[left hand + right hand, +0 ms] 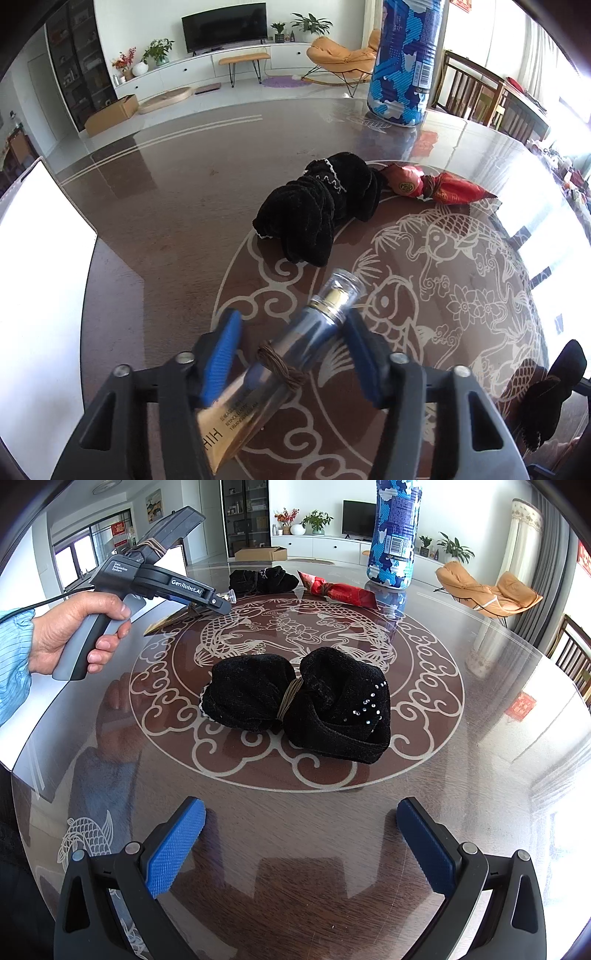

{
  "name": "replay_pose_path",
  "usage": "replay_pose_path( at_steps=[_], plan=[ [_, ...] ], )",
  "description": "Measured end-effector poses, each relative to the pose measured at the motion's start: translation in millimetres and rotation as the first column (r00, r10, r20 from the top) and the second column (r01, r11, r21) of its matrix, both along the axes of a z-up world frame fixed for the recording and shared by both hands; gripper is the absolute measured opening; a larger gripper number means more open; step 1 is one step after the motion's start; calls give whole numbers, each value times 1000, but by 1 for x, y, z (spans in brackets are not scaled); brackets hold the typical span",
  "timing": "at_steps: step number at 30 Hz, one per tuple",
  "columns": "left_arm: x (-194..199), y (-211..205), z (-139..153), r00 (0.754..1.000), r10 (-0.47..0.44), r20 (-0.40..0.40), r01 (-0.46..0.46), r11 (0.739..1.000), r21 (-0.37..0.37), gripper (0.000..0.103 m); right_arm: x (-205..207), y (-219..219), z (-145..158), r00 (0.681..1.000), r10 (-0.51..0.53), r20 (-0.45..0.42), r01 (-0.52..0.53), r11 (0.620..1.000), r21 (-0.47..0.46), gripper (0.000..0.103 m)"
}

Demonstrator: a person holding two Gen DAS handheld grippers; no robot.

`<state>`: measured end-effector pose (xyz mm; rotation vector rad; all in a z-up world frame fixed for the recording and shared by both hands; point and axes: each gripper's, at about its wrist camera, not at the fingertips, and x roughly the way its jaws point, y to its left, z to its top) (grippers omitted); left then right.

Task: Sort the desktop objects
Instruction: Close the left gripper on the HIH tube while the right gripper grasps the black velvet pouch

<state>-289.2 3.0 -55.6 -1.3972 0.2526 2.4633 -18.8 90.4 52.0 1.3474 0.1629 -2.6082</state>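
My left gripper (291, 325) is shut on a silver-and-gold cosmetic tube (295, 350) with a clear cap and a brown cord around its middle. The tube lies slantwise between the blue pads, low over the glass table. In the right wrist view a hand holds that left gripper (221, 603), and the tube's gold end (162, 624) sticks out behind it. My right gripper (301, 845) is open over bare table with nothing between its fingers. A black velvet bundle tied with cord (303, 701) lies just beyond it.
A second black bundle (325, 206) and a red wrapped packet (439, 184) lie past the tube. A tall blue patterned can (402, 62) stands at the far table edge. A white sheet or box (37, 295) sits at the left. Wooden chairs (476, 88) line the right side.
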Motion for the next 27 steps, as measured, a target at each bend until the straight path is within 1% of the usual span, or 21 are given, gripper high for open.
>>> replay_pose_path(
  at_steps=[2,5,9,12,15,20,23,27],
  plan=[
    [1,-1,1,1000,29,9,-29,1000,-11,37,0,0,0,1000,0,0,0,1000,0,103],
    [9,-3,1,997,73,9,-73,997,-21,34,0,0,0,1000,0,0,0,1000,0,103],
    [30,-10,1,986,163,17,-163,986,-21,34,0,0,0,1000,0,0,0,1000,0,103],
    [56,-17,1,978,206,24,-206,978,-27,34,0,0,0,1000,0,0,0,1000,0,103],
    [85,-24,2,974,227,25,-226,974,-24,34,0,0,0,1000,0,0,0,1000,0,103],
    [127,-38,0,965,262,-5,-262,965,-17,33,0,0,0,1000,0,0,0,1000,0,103],
    [140,-46,-2,958,285,-17,-285,959,1,33,0,0,0,1000,0,0,0,1000,0,103],
    [144,-49,-2,953,302,-31,-302,953,6,33,0,0,0,1000,0,0,0,1000,0,103]
  ],
)
